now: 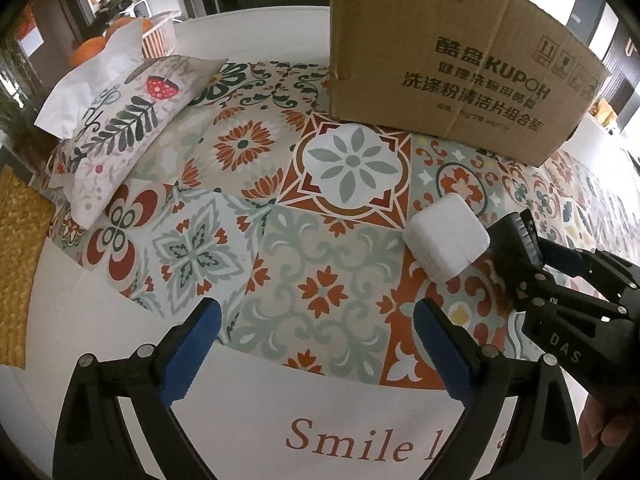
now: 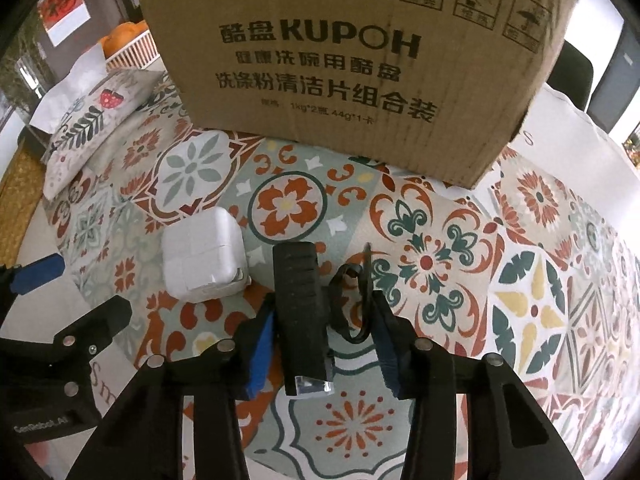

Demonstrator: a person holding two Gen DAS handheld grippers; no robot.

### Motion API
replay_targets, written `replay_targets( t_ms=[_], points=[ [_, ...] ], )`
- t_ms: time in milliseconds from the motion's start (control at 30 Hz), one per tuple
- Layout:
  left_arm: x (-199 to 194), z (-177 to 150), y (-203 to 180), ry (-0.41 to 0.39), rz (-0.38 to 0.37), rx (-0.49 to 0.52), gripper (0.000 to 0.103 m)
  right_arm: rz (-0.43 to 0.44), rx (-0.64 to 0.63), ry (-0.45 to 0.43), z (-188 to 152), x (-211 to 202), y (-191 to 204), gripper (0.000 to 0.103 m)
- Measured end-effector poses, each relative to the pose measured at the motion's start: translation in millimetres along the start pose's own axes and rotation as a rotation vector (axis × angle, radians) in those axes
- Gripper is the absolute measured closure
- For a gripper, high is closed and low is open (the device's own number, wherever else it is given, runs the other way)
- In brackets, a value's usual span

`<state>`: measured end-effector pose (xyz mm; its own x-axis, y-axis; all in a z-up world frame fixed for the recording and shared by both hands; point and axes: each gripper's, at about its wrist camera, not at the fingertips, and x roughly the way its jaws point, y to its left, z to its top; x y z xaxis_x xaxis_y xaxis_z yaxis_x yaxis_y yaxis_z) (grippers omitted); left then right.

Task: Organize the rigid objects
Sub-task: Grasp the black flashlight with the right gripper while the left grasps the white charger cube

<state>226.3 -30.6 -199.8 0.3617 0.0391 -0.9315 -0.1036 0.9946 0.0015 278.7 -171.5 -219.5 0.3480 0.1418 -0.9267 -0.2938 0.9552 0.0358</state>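
A black ridged device (image 2: 300, 304) with a clear end and a black strap loop (image 2: 352, 304) lies on the patterned cloth (image 2: 440, 248). My right gripper (image 2: 322, 344) is shut around it: the left blue pad presses its side and the right pad presses the strap. A white square charger (image 2: 202, 256) sits just to the device's left, untouched. In the left wrist view the charger (image 1: 446, 236) lies ahead and to the right of my left gripper (image 1: 316, 320), which hangs open above the cloth with nothing between its fingers. The right gripper (image 1: 536, 264) shows beside the charger there.
A tall cardboard box (image 2: 352, 60) stands behind both objects. A flowered pillow (image 1: 120, 120) and white paper lie at the left, with a basket of oranges (image 1: 156, 36) behind them. A woven mat (image 1: 20, 248) lies at the table's left edge.
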Motion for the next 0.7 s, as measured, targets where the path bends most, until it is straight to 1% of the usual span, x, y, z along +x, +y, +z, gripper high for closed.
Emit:
replay_targets(
  t_ms=[133,167,367,467,533,600,700],
  points=[
    [-1.5,0.4,-1.2,-0.005,-0.019,0.03,0.005,-0.013,0.036,-0.003,-4.6,-6.4,-2.9,0.063],
    [-2.0,0.5,-1.7,-0.007,-0.023,0.039,0.005,-0.017,0.045,-0.007,-10.4,-13.5,-8.2,0.063],
    [-8.6,2.9,-4.8,-0.02,-0.081,0.11,0.005,-0.045,0.106,-0.042,-18.7,-34.5,-9.5,0.064],
    [-13.9,5.8,-10.2,-0.038,-0.125,0.18,0.005,-0.056,0.149,-0.059,-25.9,-48.3,-12.3,0.064],
    [-17.1,8.6,-15.5,-0.047,-0.17,0.247,0.005,-0.061,0.191,-0.064,-31.0,-54.7,-14.1,0.064],
    [-19.0,11.5,-20.9,-0.058,-0.207,0.321,0.007,-0.072,0.251,-0.059,-37.0,-59.9,-17.3,0.064],
    [-16.4,17.1,-29.4,-0.062,-0.241,0.413,0.01,-0.086,0.345,-0.045,-46.5,-62.6,-20.4,0.064]
  ],
)
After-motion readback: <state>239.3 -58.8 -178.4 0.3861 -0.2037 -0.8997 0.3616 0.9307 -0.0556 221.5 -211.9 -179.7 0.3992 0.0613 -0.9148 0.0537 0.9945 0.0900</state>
